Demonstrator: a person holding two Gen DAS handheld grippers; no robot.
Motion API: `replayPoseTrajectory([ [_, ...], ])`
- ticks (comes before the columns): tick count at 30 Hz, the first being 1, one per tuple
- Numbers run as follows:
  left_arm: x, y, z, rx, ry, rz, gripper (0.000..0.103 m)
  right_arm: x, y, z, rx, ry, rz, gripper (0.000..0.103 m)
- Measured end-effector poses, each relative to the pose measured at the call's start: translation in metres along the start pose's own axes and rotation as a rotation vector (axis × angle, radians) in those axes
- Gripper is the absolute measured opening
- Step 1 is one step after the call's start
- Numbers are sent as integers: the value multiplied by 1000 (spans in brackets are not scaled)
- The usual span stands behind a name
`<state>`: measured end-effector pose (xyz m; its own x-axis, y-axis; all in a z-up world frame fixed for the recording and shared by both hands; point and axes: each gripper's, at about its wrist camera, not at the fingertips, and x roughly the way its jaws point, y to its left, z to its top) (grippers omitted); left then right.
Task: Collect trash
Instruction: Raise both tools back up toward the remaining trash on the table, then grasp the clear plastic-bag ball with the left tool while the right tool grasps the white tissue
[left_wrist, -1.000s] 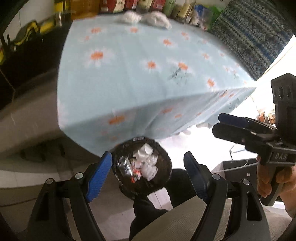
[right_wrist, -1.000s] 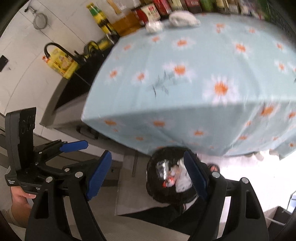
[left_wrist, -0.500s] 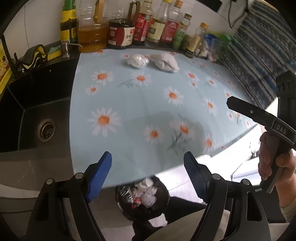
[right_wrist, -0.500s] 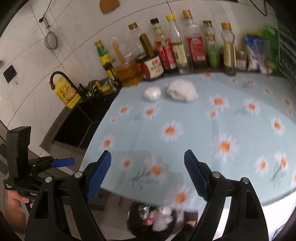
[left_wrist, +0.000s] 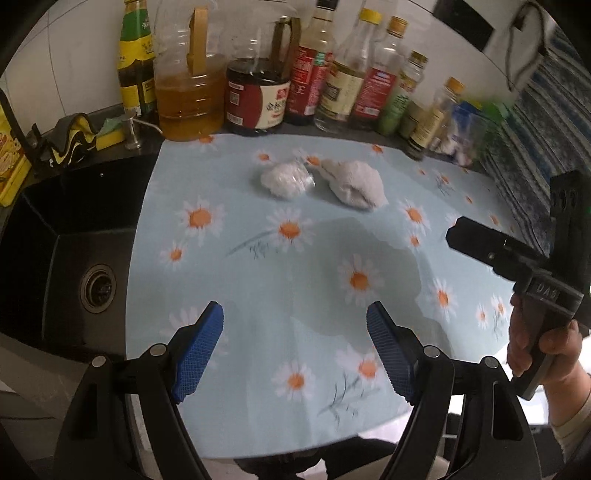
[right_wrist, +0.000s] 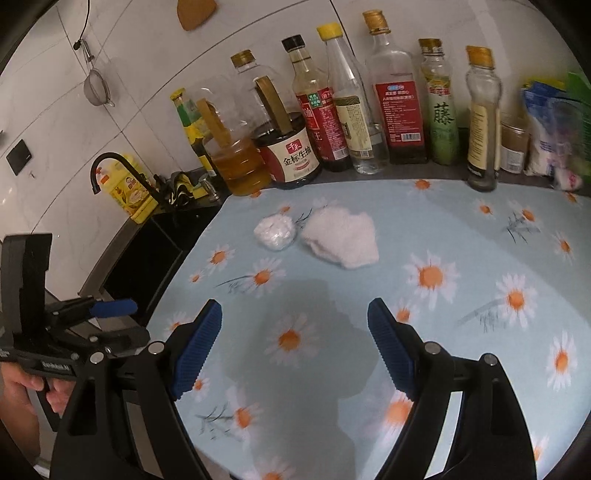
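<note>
Two pieces of trash are seen on the daisy-patterned table: a crumpled white wad and, just beside it, a larger white tissue lump, near the row of bottles. The left tool and the right tool are both held spread above the cloth, with nothing pinched.

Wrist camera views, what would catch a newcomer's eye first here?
Two white crumpled wads, a plastic-wrapped ball and a larger tissue clump, lie side by side on the pale blue daisy-print tablecloth toward its far side. Behind them a row of sauce and oil bottles lines the white tiled wall. Both blue-padded tongs, left and right, hover open and empty.
</note>
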<state>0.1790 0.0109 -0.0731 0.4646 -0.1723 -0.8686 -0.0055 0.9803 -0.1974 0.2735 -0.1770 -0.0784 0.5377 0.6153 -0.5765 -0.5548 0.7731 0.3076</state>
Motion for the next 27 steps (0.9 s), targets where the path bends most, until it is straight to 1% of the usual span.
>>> replayPoseTrajectory([
  [4, 18, -2, 24, -22, 6, 35, 78, 19, -19, 18, -4, 19, 36, 81],
  [11, 53, 0, 59, -106, 21, 71, 78, 55, -45, 48, -45, 57, 77, 81],
  [16, 82, -6, 80, -94, 56, 113, 78, 74, -57, 64, -84, 79, 97, 81],
  [19, 96, -6, 93, -99, 61, 122, 78, 84, -62, 69, -97, 97, 103, 81],
  [24, 115, -7, 112, -78, 71, 143, 78, 104, -72, 72, -100, 139, 119, 80],
  [27, 127, -1, 120, -101, 91, 154, 78, 111, -75, 71, -104, 153, 137, 79],
])
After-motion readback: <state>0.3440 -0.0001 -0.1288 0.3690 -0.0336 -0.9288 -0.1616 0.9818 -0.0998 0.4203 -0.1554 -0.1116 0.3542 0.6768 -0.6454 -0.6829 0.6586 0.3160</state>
